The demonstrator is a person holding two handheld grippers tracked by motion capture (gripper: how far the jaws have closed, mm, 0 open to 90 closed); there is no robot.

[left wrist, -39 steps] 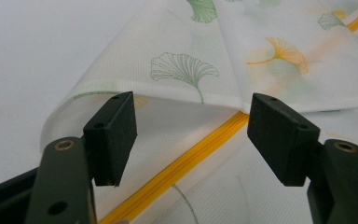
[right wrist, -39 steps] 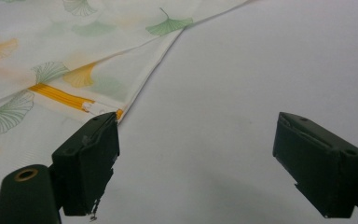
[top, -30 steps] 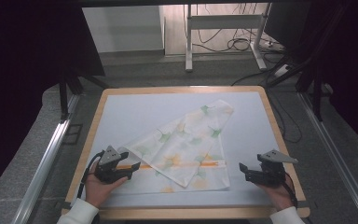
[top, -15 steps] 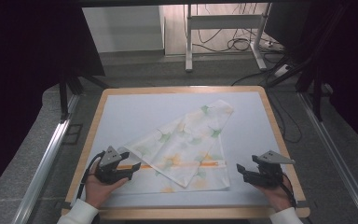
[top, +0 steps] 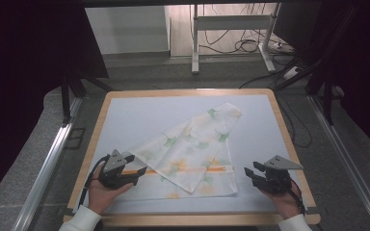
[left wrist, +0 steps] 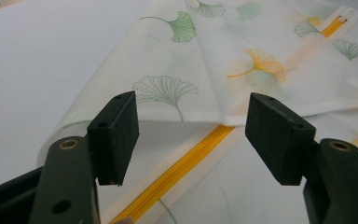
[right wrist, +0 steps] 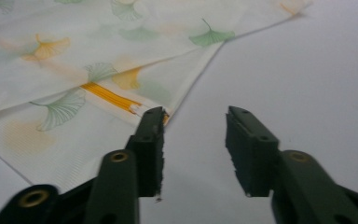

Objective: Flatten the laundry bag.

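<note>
One cloth (top: 192, 154) and two grippers share the table (top: 183, 92): the leaf-printed cloth, folded over with a single orange stripe (top: 217, 169) showing, lies in the middle toward the near edge. My left gripper (top: 130, 171) sits at the cloth's near-left edge, its jaws wide apart over the fabric and the stripe, pressing on nothing. My right gripper (top: 251, 172) rests just right of the cloth's near-right corner, over bare table; its jaws have just been closing, stand narrower, and have nothing between them.
</note>
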